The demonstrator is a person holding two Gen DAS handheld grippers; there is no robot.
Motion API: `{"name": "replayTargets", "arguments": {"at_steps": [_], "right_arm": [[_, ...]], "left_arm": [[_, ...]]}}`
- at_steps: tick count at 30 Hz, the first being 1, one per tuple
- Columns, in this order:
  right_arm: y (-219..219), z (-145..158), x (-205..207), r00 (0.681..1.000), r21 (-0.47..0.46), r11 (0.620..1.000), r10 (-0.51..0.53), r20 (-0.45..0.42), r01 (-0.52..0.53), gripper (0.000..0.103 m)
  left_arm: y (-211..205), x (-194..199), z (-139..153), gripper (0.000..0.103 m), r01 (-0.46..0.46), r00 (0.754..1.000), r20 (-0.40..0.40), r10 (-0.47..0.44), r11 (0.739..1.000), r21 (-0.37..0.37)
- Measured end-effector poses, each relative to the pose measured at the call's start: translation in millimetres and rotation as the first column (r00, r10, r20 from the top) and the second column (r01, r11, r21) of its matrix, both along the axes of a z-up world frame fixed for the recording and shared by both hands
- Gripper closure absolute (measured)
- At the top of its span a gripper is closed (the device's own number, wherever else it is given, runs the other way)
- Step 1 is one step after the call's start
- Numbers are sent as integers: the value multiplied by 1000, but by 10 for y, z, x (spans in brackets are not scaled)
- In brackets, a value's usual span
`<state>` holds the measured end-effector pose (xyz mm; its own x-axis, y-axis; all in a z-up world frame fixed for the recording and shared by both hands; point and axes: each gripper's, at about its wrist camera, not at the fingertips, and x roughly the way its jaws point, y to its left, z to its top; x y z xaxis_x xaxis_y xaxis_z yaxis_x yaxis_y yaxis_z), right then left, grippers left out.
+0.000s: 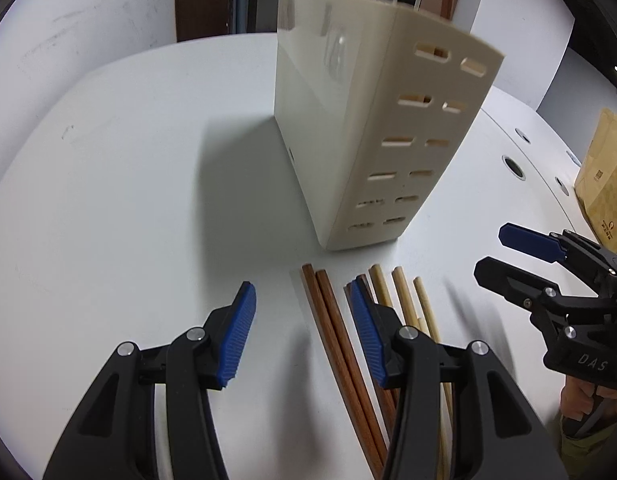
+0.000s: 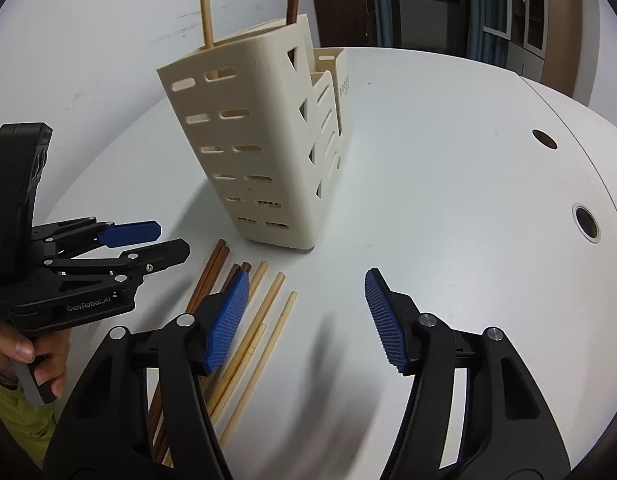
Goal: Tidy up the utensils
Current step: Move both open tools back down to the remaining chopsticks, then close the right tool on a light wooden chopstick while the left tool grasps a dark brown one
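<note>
Both views are evenly and fairly brightly lit from above. Soft grey shadows fall on the white table [image 1: 128,208], darkest left of the cream utensil holder [image 1: 348,128], whose upper face shows faint glare. Fisheye bending curves the edges; corners are vignetted black. The holder's top rim looks slightly motion-blurred.

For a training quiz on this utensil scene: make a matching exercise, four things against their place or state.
Things:
1. dark brown chopsticks
2. pale chopsticks
3. cream holder
4. left tool

Places or states:
A. stands upright on the white table, slotted wall facing the cameras
B. open, nothing between its blue pads
C. lie flat on the table, on the side nearer the left tool
D. lie flat on the table, on the side nearer the right tool

Pairs: 1-C, 2-D, 3-A, 4-B
</note>
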<state>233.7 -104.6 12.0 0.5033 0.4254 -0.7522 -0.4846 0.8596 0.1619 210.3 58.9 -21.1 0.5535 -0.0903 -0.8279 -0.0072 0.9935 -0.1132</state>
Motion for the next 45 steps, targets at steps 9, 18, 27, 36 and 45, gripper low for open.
{"name": "replayTargets", "arguments": {"at_steps": [9, 18, 27, 36, 45], "right_arm": [[117, -254, 134, 995, -67, 998, 5, -100, -12, 46], [177, -380, 189, 992, -106, 994, -4, -129, -9, 54], [233, -453, 223, 990, -147, 989, -6, -140, -15, 57], [327, -434, 129, 991, -175, 984, -3, -137, -21, 58], [404, -439, 29, 993, -230, 973, -8, -121, -20, 65]], "left_arm": [[14, 123, -179, 54, 14, 997, -72, -15, 1000, -12], [-16, 194, -266, 59, 23, 994, -109, -23, 1000, -5], [35, 199, -279, 62, 12, 994, -111, -12, 1000, -1], [55, 209, -285, 64, -4, 994, -107, 8, 999, 41], [17, 209, -283, 68, 6, 995, -100, 2, 997, 79]]}}
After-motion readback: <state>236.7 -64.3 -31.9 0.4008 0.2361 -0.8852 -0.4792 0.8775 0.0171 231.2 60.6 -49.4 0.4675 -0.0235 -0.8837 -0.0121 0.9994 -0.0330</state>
